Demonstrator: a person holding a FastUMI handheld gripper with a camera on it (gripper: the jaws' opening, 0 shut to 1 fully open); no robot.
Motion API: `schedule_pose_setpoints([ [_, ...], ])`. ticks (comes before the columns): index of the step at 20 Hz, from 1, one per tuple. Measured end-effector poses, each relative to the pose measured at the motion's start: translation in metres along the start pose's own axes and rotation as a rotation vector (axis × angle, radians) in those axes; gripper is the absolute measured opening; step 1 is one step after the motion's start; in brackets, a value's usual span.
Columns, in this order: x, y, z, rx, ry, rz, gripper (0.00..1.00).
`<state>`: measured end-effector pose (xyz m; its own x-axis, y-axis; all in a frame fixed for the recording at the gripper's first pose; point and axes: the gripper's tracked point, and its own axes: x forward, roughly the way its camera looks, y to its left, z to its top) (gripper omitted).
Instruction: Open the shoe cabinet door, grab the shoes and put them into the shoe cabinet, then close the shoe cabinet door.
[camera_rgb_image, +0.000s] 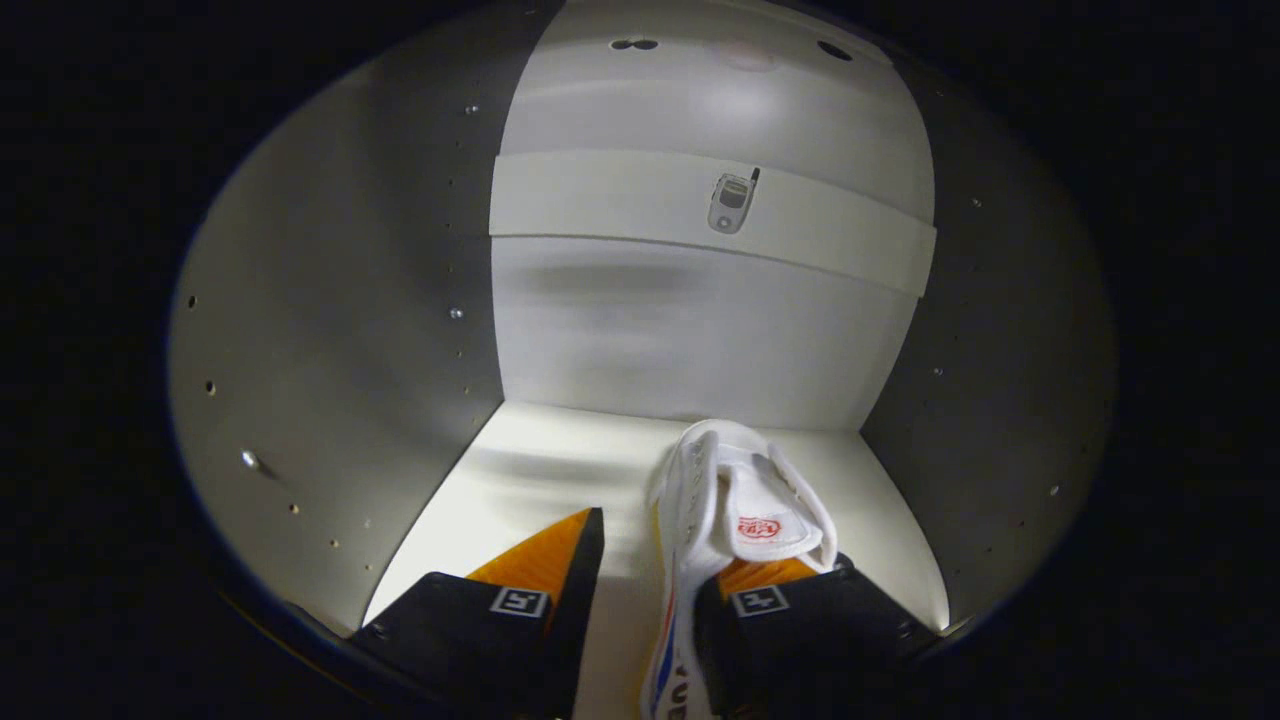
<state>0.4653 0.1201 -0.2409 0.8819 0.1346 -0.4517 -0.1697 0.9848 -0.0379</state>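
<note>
My fingers (655, 560) are spread wide inside the shoe cabinet (330, 330). A white sneaker (715, 480) stands on the cabinet floor against my right finger, whose tip sits inside its opening, toe pointing ahead toward the back panel (690, 330). My left finger touches nothing.

Inside the shoe cabinet (350, 330), the floor panel (530, 470) lies bare from its left edge to the middle, leaving room along the left wall. A white shoe (735, 500) stands toward the right edge, toe near the back wall, blocking that side. The gripper (660, 560) is spread apart: its right finger sits inside the shoe's opening, the left one over bare floor (a gap between it and the shoe).
</note>
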Motion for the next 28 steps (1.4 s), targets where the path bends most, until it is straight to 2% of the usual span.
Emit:
schedule_pose_setpoints([
  [3,-0.012,0.002,0.004,0.019,-0.001,0.005,0.68],
  [4,-0.017,0.001,0.005,0.031,-0.002,0.005,0.78],
  [6,-0.027,-0.001,0.006,0.057,-0.005,0.005,0.89],
  [10,-0.053,-0.009,0.011,0.09,-0.032,-0.009,0.96],
  [14,-0.098,-0.016,0.021,0.105,-0.084,-0.014,0.97],
  [21,-0.213,-0.022,0.037,0.074,-0.212,-0.004,0.97],
  [24,-0.263,-0.038,0.038,0.088,-0.257,-0.07,0.98],
  [28,-0.336,-0.038,0.029,0.117,-0.324,-0.084,0.98],
])
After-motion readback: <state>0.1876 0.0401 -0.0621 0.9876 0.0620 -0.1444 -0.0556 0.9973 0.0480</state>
